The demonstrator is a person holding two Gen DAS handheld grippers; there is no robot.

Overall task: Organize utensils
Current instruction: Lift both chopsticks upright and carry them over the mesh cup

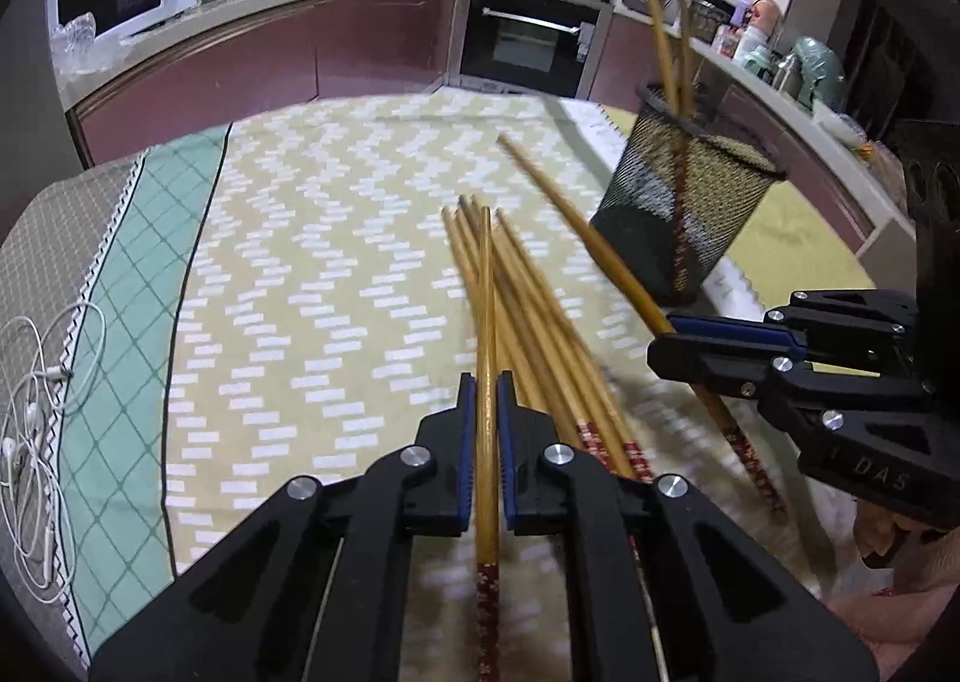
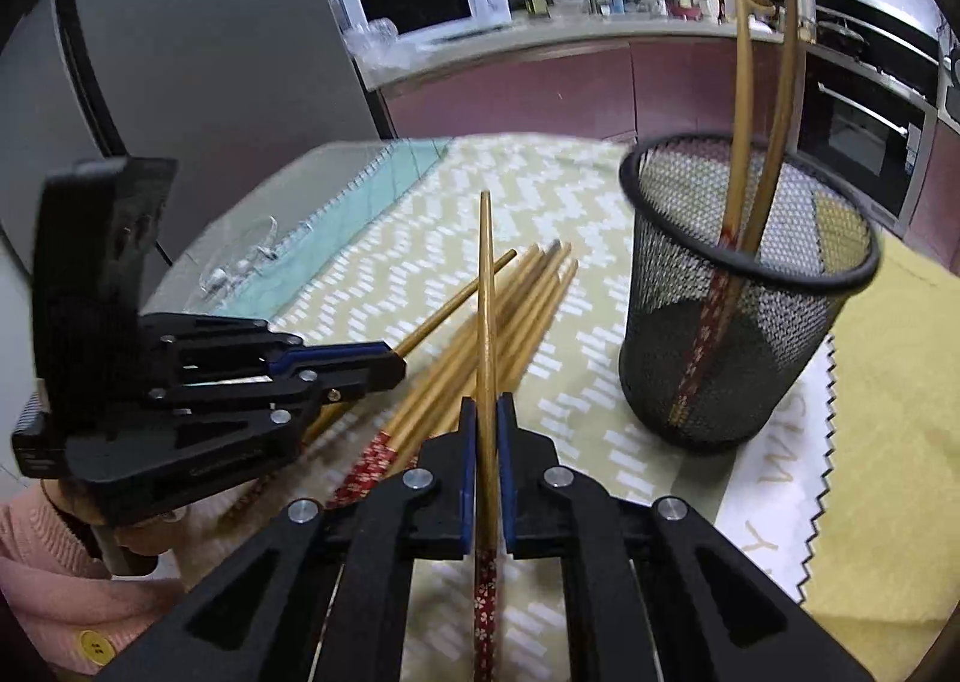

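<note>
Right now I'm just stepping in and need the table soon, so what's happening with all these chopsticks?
A person is sorting chopsticks with handheld tongs. The left tongs are shut on one chopstick, and the right tongs are shut on another. Two chopsticks already stand in the black mesh holder. A loose pile still lies on the patterned tablecloth beside it.

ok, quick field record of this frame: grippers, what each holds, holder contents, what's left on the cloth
left gripper: shut on one chopstick
right gripper: shut on another single chopstick
mesh holder: upright on the cloth, two chopsticks standing inside
loose chopsticks: a bundle lying flat on the patterned tablecloth, beside the holder
earphones: at the table's left edge
status: pile not yet cleared
</note>
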